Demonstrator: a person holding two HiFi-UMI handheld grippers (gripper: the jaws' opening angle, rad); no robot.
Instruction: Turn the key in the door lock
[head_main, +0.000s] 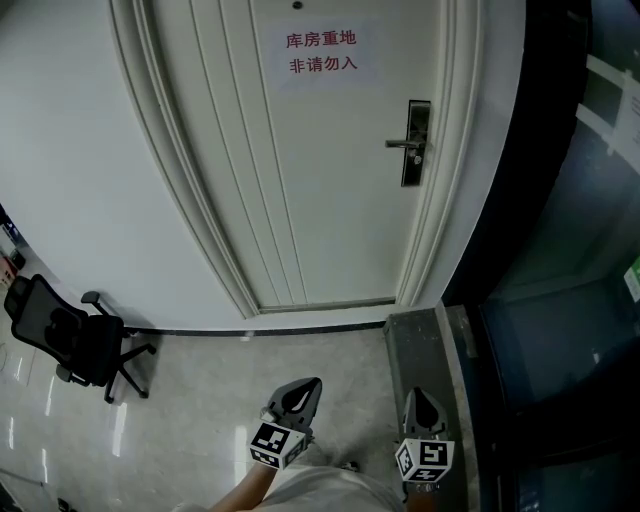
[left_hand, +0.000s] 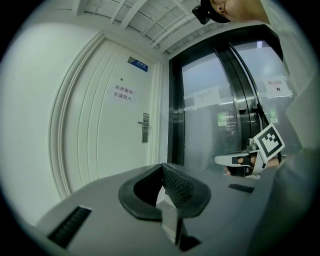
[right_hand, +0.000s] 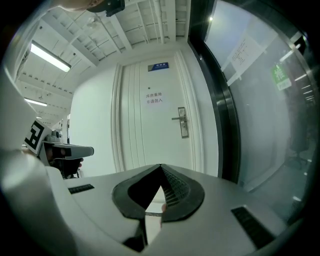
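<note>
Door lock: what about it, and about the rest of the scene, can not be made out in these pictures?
- Key: the door lock is too small in all three views to show whether a key is in it.
- The blue plate above the door, right gripper view: print too small to read.
- Arms behind the left tool and right tool: cut off by the head view's bottom edge.
</note>
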